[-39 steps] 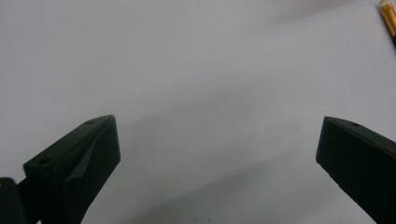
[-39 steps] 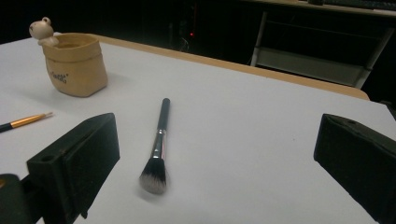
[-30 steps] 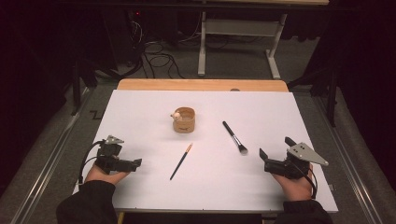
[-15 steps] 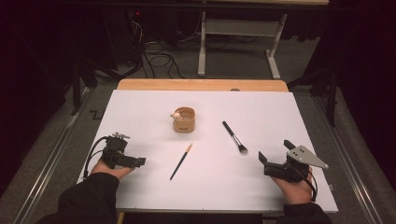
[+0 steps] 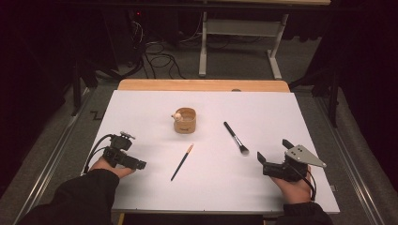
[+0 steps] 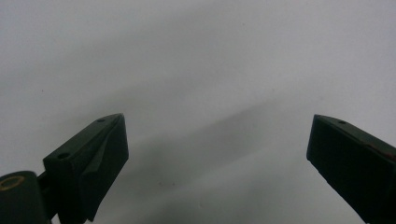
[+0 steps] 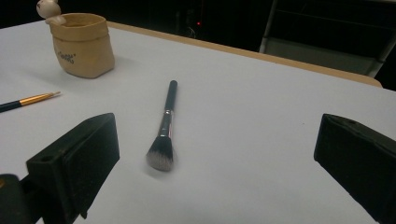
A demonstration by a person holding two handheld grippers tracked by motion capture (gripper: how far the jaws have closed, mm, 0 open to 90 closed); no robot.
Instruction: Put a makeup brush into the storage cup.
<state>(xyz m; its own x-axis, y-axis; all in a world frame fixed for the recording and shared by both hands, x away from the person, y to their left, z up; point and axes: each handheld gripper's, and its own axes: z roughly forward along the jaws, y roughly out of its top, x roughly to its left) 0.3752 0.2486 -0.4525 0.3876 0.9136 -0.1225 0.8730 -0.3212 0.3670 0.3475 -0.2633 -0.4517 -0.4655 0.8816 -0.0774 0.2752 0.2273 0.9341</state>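
Both tools gape wide, holding nothing: left tool at the counter's seven o'clock, right tool at four, near the makeup brush.

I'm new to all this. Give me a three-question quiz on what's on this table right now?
1. True or false: the right tool is clamped on the makeup brush.
2. What lies nearer the left tool: the thin paintbrush or the makeup brush?
3. Multiple choice: the small tan pot is A) tipped over, B) upright, C) held.

Key: 1 false, its jaws stand open; 2 the thin paintbrush; 3 B.
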